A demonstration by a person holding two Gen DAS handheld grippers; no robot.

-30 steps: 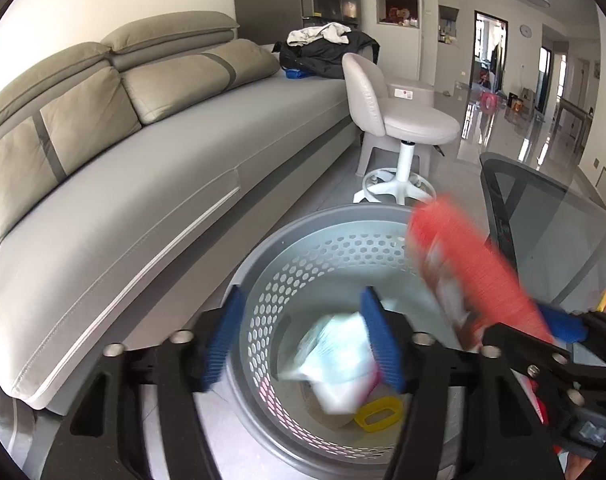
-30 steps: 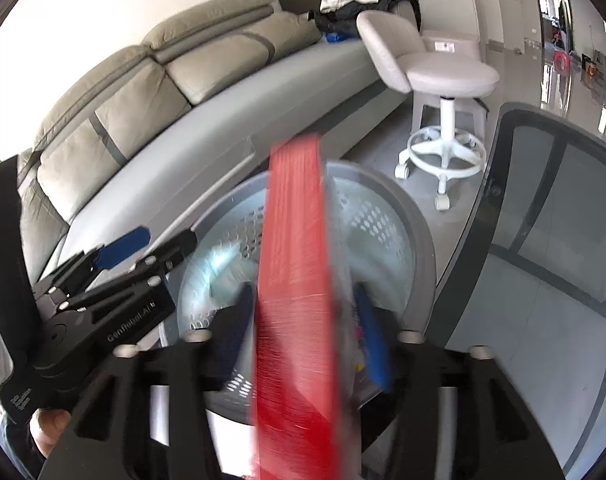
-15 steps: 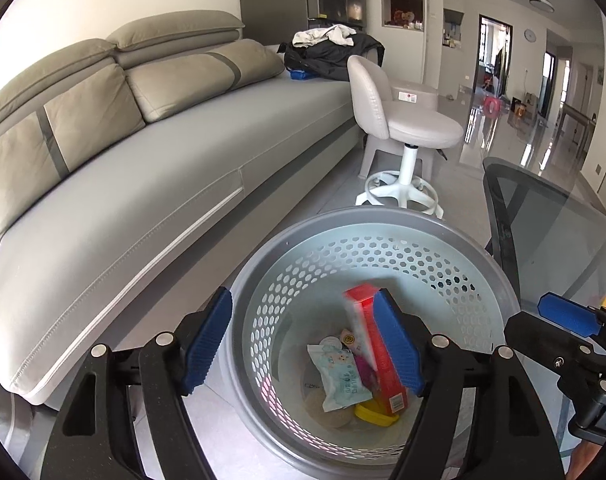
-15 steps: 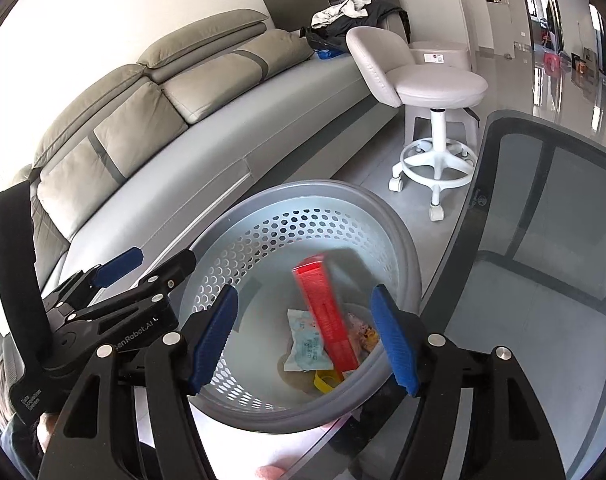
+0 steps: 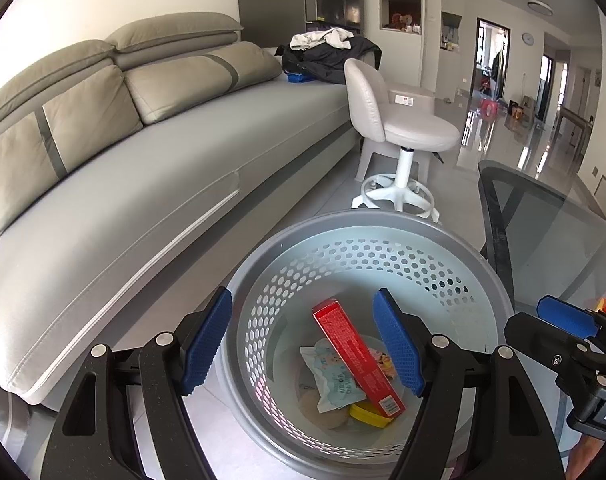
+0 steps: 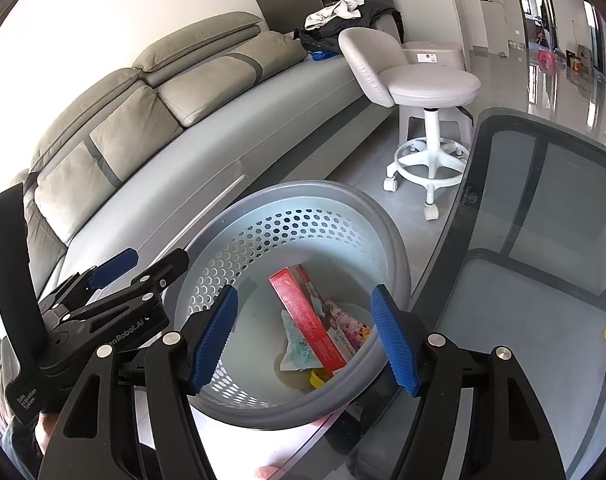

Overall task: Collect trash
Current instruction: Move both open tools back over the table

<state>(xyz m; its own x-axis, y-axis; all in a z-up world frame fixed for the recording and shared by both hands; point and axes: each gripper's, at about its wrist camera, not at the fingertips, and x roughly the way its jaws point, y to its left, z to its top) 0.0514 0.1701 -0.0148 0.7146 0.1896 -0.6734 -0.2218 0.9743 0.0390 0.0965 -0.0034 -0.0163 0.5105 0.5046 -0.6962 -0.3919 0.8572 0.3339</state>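
**Both grippers over the waste basket, trash inside**

The left gripper (image 5: 303,344) hangs above the round grey perforated basket (image 5: 499,292), its blue-padded jaws spread apart with nothing between them; the basket's interior shows in the gap. The right gripper (image 6: 305,336) is poised over the same basket (image 6: 399,248) from the glass-table side, its jaws likewise parted and empty. Each gripper appears at the edge of the other's view: the right one at the lower right of the left wrist view, the left one at the lower left of the right wrist view.

The collected trash lies at the bottom of the basket. A long red box (image 5: 357,356) leans diagonally, its upper end toward the basket wall and its lower end on the other items. Beneath it lies a pale blue-and-white wrapper (image 5: 335,380), beside it a pink printed packet (image 6: 347,330), and at the lowest point a small yellow piece (image 5: 369,414).

The basket stands on the floor between a grey sofa (image 5: 143,184) and a dark-edged glass table (image 6: 543,240). A white swivel stool (image 5: 407,136) stands farther off, near the sofa's far end, where dark and white clothes (image 5: 327,54) are piled.
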